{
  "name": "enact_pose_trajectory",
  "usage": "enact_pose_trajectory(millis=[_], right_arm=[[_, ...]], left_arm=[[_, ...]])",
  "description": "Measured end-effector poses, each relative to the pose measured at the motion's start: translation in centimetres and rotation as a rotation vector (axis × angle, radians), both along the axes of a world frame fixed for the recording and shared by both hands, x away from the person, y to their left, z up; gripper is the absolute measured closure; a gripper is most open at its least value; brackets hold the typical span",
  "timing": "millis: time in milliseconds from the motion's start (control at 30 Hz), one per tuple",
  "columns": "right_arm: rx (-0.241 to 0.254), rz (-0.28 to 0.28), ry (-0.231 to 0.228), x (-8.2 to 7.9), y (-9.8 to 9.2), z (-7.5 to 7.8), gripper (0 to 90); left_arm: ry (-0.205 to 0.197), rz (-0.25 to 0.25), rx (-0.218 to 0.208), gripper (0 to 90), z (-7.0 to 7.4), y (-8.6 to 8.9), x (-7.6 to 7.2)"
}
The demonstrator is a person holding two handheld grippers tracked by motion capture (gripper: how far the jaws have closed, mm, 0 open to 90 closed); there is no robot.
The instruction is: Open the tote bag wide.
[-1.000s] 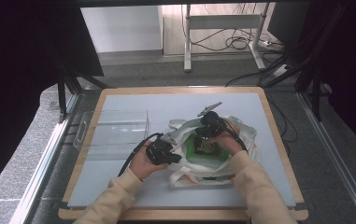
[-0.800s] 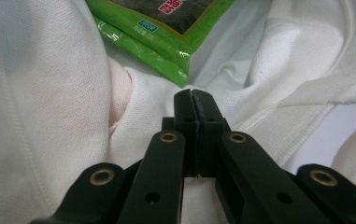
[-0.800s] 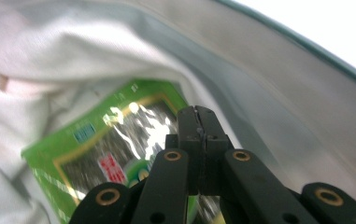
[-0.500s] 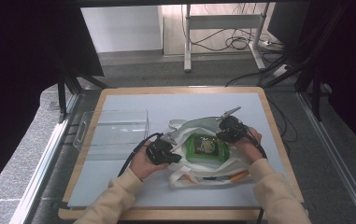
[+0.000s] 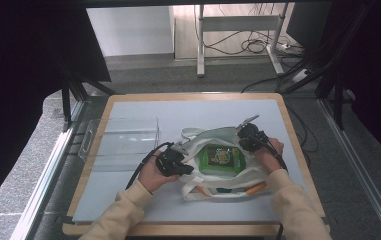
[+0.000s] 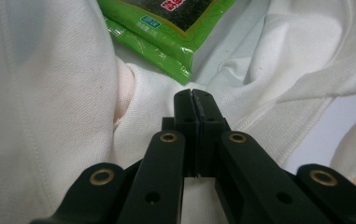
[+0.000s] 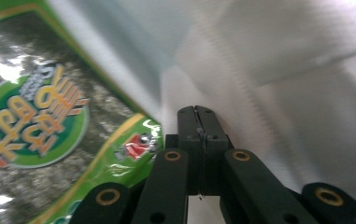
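Note:
A white cloth bag [image 5: 228, 187] lies on the table with its mouth spread wide. Inside it rests a green snack packet [image 5: 221, 158]. My left gripper [image 5: 188, 169] is at the mouth's left rim with its jaws together on the fabric. In the left gripper view the tips [image 6: 192, 93] meet a fold of the bag [image 6: 49, 93] just below the packet [image 6: 166, 23]. My right gripper [image 5: 245, 145] is shut at the mouth's right rim. Its tips [image 7: 196, 109] press into the bag's cloth [image 7: 283, 93] beside the packet [image 7: 35, 121].
A clear plastic tray [image 5: 123, 137] sits on the left part of the grey mat [image 5: 143, 200]. The wooden table edge [image 5: 298, 145] runs close to the right hand. Dark frame posts and cables stand beyond the table's far side.
My right gripper has moved to the right, and the bag's mouth has widened with it, so more of the green packet is uncovered. The left hand has kept still.

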State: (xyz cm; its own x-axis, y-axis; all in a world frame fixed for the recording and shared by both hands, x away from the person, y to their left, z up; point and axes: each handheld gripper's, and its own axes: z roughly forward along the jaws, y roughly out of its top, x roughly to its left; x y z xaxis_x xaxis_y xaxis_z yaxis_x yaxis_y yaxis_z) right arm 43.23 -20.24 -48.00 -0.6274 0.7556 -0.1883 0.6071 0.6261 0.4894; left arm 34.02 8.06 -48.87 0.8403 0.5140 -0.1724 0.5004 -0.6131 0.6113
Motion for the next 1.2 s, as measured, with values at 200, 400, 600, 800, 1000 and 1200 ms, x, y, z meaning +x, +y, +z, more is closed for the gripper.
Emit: enact_pose_trajectory(millis=[200, 400, 600, 800, 1000, 1200], right_arm=[[-0.001, -0.022, -0.002, 0.8, -0.2, -0.2, 89.5], [-0.008, -0.051, -0.011, 1.3, -0.3, -0.4, 89.6], [0.008, -0.069, -0.014, 1.6, -0.6, -0.2, 89.6], [0.033, -0.083, -0.012, 1.7, -0.8, -0.3, 89.6], [0.036, -0.062, 0.007, 0.6, -0.9, 0.3, 89.6], [0.021, -0.010, 0.061, -1.6, -1.1, 0.5, 89.5]], left_arm=[[0.004, 0.003, -0.005, 89.9, -0.1, 0.1, 0.1], [0.007, 0.007, -0.004, 89.9, -0.1, 0.1, 0.1], [0.007, 0.007, -0.001, 89.9, -0.2, 0.2, 0.1], [0.008, 0.008, -0.001, 89.9, -0.2, 0.2, 0.1], [0.011, 0.006, 0.000, 89.9, -0.2, 0.2, 0.1], [0.011, 0.008, 0.001, 89.9, -0.2, 0.1, 0.1]])
